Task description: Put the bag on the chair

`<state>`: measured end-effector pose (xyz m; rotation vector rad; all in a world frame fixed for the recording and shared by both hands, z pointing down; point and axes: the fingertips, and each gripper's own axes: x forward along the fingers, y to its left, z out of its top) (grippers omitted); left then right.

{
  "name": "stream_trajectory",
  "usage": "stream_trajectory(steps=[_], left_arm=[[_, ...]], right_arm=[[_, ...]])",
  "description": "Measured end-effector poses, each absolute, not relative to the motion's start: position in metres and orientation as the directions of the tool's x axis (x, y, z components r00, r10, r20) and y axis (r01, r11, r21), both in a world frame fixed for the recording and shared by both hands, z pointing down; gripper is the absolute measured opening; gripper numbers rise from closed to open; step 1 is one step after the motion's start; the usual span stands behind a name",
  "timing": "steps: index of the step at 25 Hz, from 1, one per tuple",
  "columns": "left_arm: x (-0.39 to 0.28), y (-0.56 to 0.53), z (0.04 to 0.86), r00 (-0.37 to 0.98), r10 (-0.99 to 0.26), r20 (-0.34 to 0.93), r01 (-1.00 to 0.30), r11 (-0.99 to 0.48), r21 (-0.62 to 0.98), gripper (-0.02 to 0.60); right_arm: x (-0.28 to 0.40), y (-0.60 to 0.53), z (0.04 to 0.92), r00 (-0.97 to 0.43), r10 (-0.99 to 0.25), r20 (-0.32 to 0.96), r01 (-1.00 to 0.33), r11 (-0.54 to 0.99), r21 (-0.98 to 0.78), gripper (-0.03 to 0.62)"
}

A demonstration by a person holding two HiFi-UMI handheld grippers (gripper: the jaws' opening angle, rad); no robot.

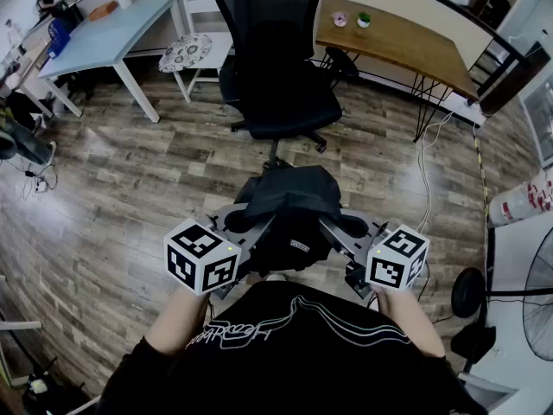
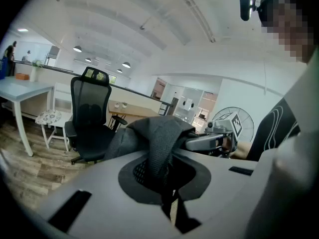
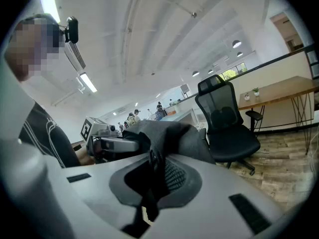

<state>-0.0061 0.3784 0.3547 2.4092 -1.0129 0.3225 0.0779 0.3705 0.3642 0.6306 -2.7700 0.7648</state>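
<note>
My left gripper (image 2: 167, 190) and right gripper (image 3: 149, 193) are both clamped on the dark bag (image 1: 289, 199), one from each side, holding it above the wooden floor (image 1: 130, 197) near me. The black office chair (image 1: 276, 85) stands just beyond the bag.

Both forearms (image 1: 177, 311) reach forward from the torso (image 1: 294, 357), side by side, elbows tucked in. The left gripper (image 1: 244, 225) points ahead and slightly down with its marker cube (image 1: 201, 256) riding on top. Its fingers (image 2: 99, 183) are clamped on a fold of the bag (image 1: 289, 199). The right gripper (image 1: 339, 229) mirrors it, angled inward and a touch downward, with its fingers (image 3: 239, 193) pinched on the same bag from the other side. The two tips converge, close together.
</note>
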Motion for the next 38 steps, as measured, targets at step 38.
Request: stream_trajectory(steps=[38], left_arm=[[-0.084, 0.237, 0.387, 0.606, -0.642, 0.47, -0.796, -0.485, 0.363, 0.034]], right_arm=[[-0.003, 0.212, 0.401, -0.926, -0.247, 0.285, -0.366, 0.774, -0.517, 0.011]])
